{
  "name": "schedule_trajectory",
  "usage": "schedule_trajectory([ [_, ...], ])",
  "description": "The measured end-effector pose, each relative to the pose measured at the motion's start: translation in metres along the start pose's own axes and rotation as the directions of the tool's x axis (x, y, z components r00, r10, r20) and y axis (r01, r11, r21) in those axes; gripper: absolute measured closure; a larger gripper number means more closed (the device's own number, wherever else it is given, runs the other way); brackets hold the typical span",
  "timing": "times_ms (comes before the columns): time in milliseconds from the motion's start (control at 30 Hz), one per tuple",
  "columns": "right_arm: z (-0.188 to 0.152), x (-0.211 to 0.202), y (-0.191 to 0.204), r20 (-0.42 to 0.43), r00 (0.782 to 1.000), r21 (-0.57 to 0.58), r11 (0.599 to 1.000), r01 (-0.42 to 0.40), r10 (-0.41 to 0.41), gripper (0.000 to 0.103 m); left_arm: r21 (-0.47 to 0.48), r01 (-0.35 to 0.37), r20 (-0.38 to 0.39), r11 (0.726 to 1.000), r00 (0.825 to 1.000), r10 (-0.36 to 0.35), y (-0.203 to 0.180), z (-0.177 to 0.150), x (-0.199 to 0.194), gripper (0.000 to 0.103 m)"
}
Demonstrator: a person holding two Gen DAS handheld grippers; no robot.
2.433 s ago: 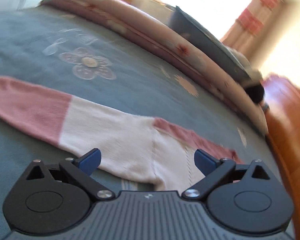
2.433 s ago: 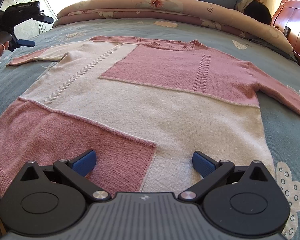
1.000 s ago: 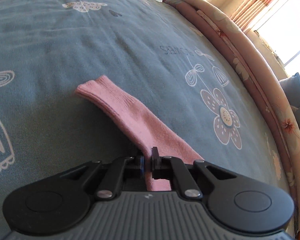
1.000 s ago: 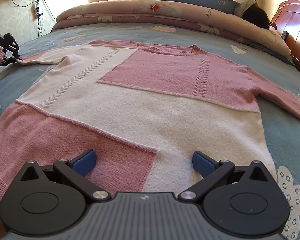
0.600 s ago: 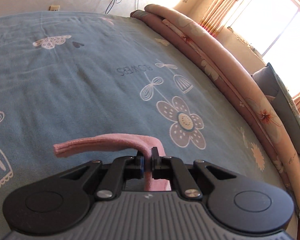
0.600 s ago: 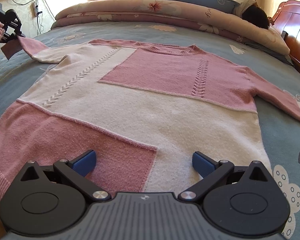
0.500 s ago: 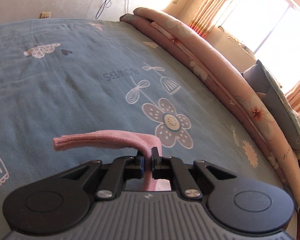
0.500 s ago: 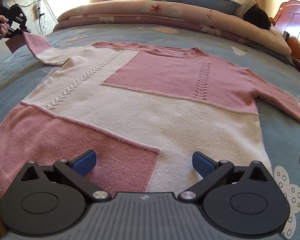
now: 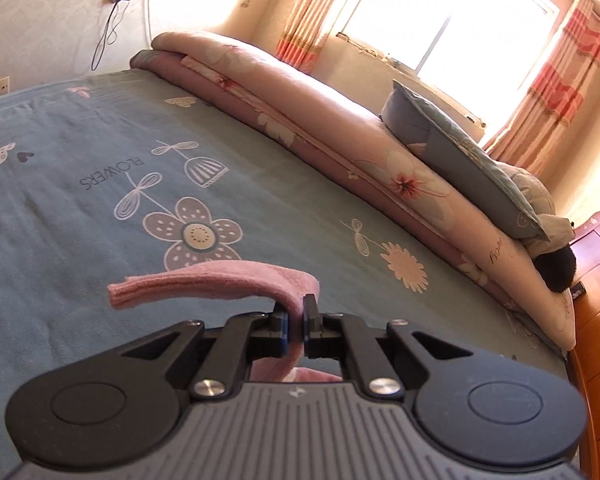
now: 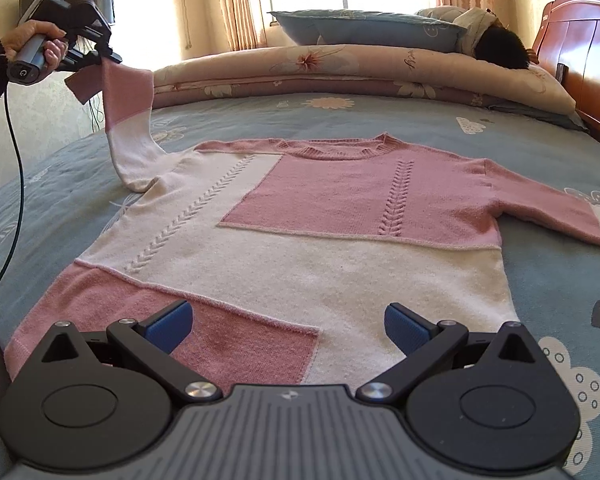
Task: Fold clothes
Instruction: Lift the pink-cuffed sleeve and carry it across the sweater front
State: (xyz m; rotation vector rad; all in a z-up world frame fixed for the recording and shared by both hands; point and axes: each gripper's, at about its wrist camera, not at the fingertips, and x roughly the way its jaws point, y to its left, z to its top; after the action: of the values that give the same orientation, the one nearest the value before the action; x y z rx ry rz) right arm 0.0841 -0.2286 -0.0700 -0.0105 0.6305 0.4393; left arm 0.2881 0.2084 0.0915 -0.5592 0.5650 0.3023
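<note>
left: my black two-finger left gripper (image 9: 295, 322) raised high, tilted downward, jaws clamped tight on a fold of pink knit sleeve (image 9: 216, 278) | my left hand (image 10: 34, 46) wraps its grey handle, dark sleeve cuff at the wrist | right: my black right gripper (image 10: 288, 326) low, blue-padded jaws spread wide, nothing between them

Surface: bed (image 10: 540, 280) under a blue-grey sheet (image 9: 80, 216) printed with flowers, clouds, hearts and the word FLOWERS.
On the sheet, middle: pink-and-cream sweater (image 10: 300, 248), spread flat, neck toward the far end; 1 sleeve flat on the sheet, the other lifted clear of it.
Far end: folded floral quilt (image 10: 340, 68) across the full width, a blue pillow (image 10: 364, 30) on top.
Right edge: wooden frame (image 10: 580, 60).
</note>
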Motion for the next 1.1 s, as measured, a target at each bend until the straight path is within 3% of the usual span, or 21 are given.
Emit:
schedule_trajectory([
  [667, 0.003, -0.018, -0.007, 0.058, 0.998, 0.025, 1.000, 0.004, -0.005, 0.000, 0.113, 0.156, -0.109, 0.981, 0.984, -0.144, -0.129, -0.049, 0.025, 0.099],
  [1100, 0.003, -0.021, -0.006, 0.059, 0.998, 0.025, 1.000, 0.001, -0.003, 0.000, 0.171, 0.224, -0.209, 0.959, 0.960, -0.187, -0.176, -0.111, 0.059, 0.098],
])
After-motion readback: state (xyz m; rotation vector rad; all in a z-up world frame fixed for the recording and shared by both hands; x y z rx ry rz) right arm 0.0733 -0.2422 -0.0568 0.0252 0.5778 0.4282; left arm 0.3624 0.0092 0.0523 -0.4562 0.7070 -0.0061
